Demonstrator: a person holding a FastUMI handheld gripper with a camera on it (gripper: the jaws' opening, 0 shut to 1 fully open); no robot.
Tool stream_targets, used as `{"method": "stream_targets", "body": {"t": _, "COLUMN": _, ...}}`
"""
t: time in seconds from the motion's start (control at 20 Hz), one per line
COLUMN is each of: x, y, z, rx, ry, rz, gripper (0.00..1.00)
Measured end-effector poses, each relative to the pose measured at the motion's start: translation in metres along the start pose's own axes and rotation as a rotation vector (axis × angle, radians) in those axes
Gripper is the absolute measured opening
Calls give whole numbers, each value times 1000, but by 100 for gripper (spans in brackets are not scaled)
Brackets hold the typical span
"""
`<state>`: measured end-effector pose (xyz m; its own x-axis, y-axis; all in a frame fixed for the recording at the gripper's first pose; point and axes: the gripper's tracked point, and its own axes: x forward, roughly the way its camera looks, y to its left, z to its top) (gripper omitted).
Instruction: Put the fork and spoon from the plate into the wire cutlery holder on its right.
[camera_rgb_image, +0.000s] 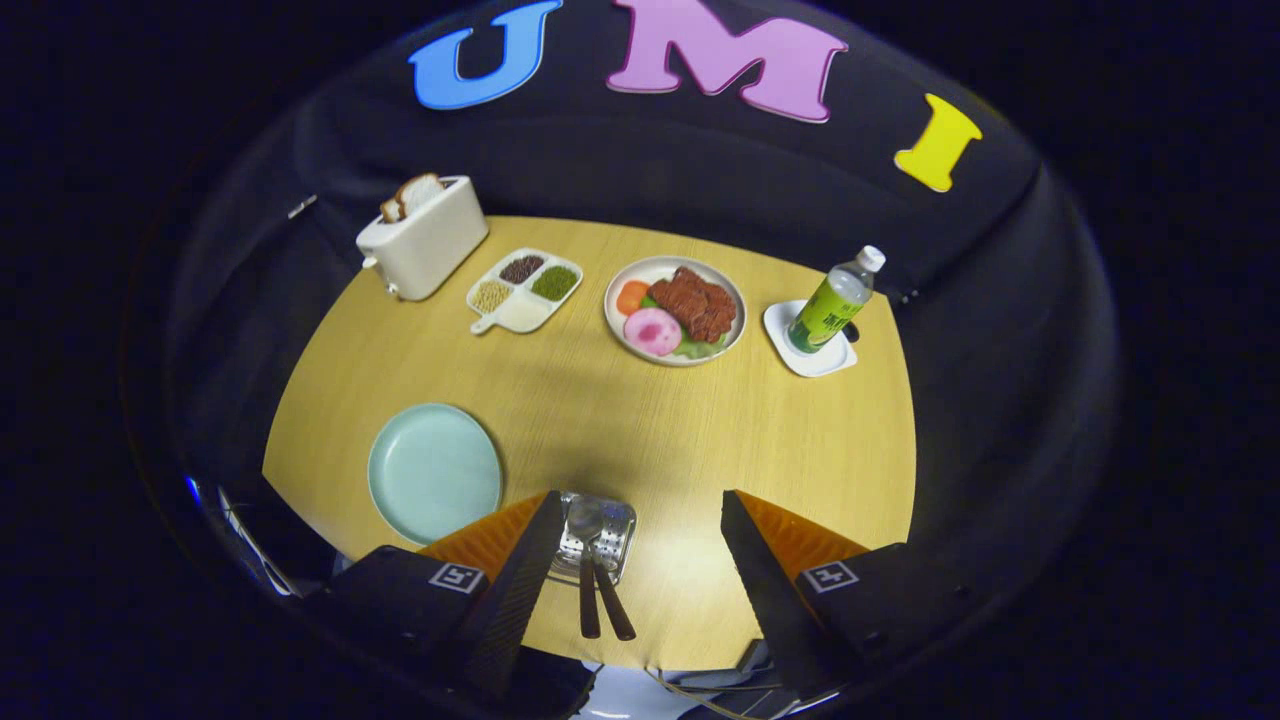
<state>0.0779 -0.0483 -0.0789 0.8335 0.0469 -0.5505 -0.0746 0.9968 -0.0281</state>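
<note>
Pale-green plate (434, 472) lies bare at near left; two dark-handled utensils, seemingly the fork and spoon (598, 580), stand in the wire cutlery holder (596, 538) to its right. The gripper (636, 545) gapes wide, empty; sweeping left could topple the holder.

- A light wooden table (620, 420) with a rounded far edge stands in the booth.
- Black cloth wall (620, 170) hangs behind and around it.
- Soft overhead light.

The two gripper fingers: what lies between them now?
In the gripper view, the open gripper has the metal wire cutlery holder between its fingers, beside the left one, with two dark-handled utensils standing in it. The wooden table beside it is bare.
</note>
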Motion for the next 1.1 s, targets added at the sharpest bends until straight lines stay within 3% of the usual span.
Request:
{"method": "stream_targets", "body": {"t": 0.3, "x": -49, "y": 0, "z": 21, "rx": 36, "ry": -210, "rz": -40, "gripper": 99}}
{"method": "stream_targets", "body": {"t": 0.6, "x": -69, "y": 9, "z": 38, "rx": 87, "ry": -414, "rz": -41, "gripper": 99}}
{"method": "stream_targets", "body": {"t": 1.1, "x": -53, "y": 13, "z": 19, "rx": 9, "ry": -445, "rz": -26, "gripper": 98}}
